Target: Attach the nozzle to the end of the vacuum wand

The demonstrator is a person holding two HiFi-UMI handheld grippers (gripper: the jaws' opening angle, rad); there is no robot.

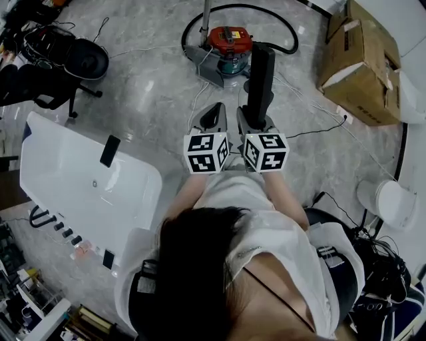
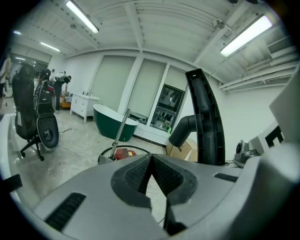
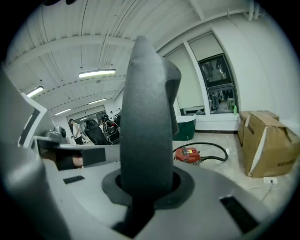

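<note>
Black plastic nozzle (image 3: 147, 117), long and tapered, stands upright with its lower end clamped in the right tool (image 3: 147, 187). The jaws press on it from both sides and the grip looks firm. Holding it low leaves the upper length free, probably so that the end can be offered to the tube. Left tool (image 2: 151, 176) has its jaws closed together with nothing between them. It sits just beside the right tool, and both aim forward and slightly down at the vacuum. My read is that the left one is being kept spare to steady the tube later, and it has to open first for that. Silver metal wand (image 1: 205, 20) slants up from the grey marble-look floor (image 1: 146, 93) next to the red canister vacuum (image 1: 229, 41), well ahead of both tools. Nozzle and wand are apart, so nothing is mated yet and this looks like the approach phase. The wand's lower end seems to meet a grey piece on the floor and its top runs out of frame, so I can't tell which end takes the nozzle. Next step needs the gap closed and the nozzle axis lined up with the tube. Risk is that the long nozzle, gripped at one end, could pivot in the pads under push-on load. The brown cardboard box (image 1: 359, 60) on the right and the white bathtub (image 1: 40, 160) on the left are both off the path.
</note>
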